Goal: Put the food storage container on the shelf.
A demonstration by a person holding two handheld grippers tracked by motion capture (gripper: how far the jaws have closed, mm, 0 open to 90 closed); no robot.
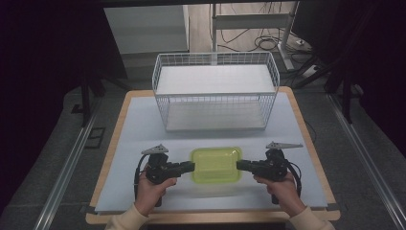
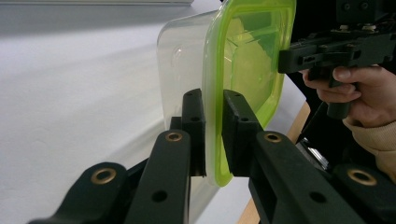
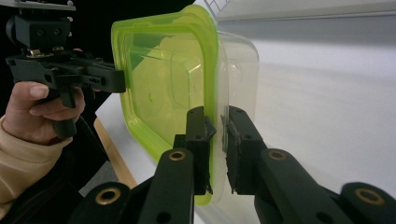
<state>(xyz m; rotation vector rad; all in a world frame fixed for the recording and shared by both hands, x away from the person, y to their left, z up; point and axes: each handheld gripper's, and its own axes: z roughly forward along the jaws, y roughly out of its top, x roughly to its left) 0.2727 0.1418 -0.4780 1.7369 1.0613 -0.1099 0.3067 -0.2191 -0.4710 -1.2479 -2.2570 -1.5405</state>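
A clear plastic container with a lime-green lid (image 1: 215,164) sits near the front of the white mat, between my two grippers. My left gripper (image 1: 190,167) holds its left short side. In the left gripper view the jaws (image 2: 213,109) are shut on the rim of the green lid (image 2: 247,60), one jaw on each face. My right gripper (image 1: 240,166) holds the opposite side. In the right gripper view its jaws (image 3: 216,128) clamp the container's rim, with the lid (image 3: 163,79) to one side and the clear tub (image 3: 240,70) to the other. A hand holds each gripper.
A white wire basket (image 1: 215,103) with a white shelf inside stands at the back of the table, behind the container. The white mat (image 1: 139,124) covers the wooden tabletop. Metal rails run along the floor on both sides.
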